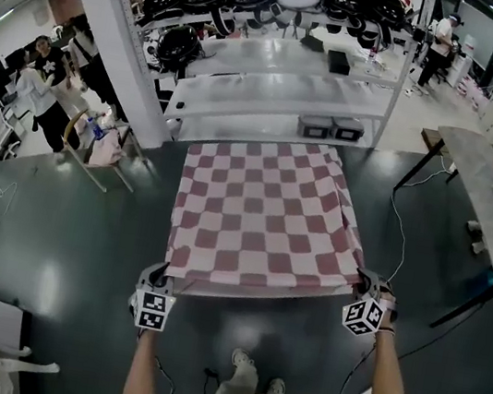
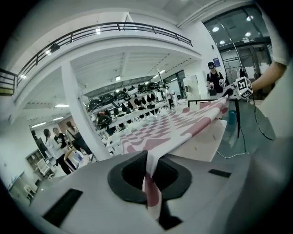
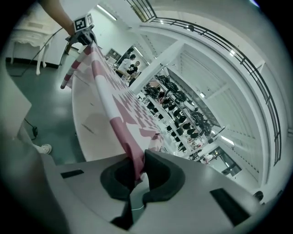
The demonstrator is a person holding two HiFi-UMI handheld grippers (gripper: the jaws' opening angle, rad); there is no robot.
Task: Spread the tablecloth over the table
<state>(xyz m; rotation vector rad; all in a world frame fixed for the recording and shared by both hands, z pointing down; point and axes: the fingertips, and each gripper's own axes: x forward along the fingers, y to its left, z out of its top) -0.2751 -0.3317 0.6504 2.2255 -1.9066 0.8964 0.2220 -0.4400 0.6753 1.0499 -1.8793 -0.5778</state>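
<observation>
A pink-and-white checked tablecloth [image 1: 262, 217] lies stretched over a white table [image 1: 258, 294], whose near edge shows below the hem. My left gripper [image 1: 161, 277] is shut on the cloth's near left corner, and the cloth [image 2: 151, 183] runs out from between its jaws. My right gripper [image 1: 367, 285] is shut on the near right corner, where the fabric [image 3: 132, 157] is pinched between the dark pads. Between the two grippers the near hem is pulled taut. In each gripper view the other gripper shows at the far end of the hem [image 2: 241, 87] [image 3: 82, 32].
White shelving [image 1: 284, 85] with black helmets stands just beyond the table. A grey table [image 1: 489, 199] stands at the right, with cables on the dark floor [image 1: 79, 248]. People stand at the left [image 1: 45, 88] and far back right. My shoes [image 1: 241, 368] are below the table edge.
</observation>
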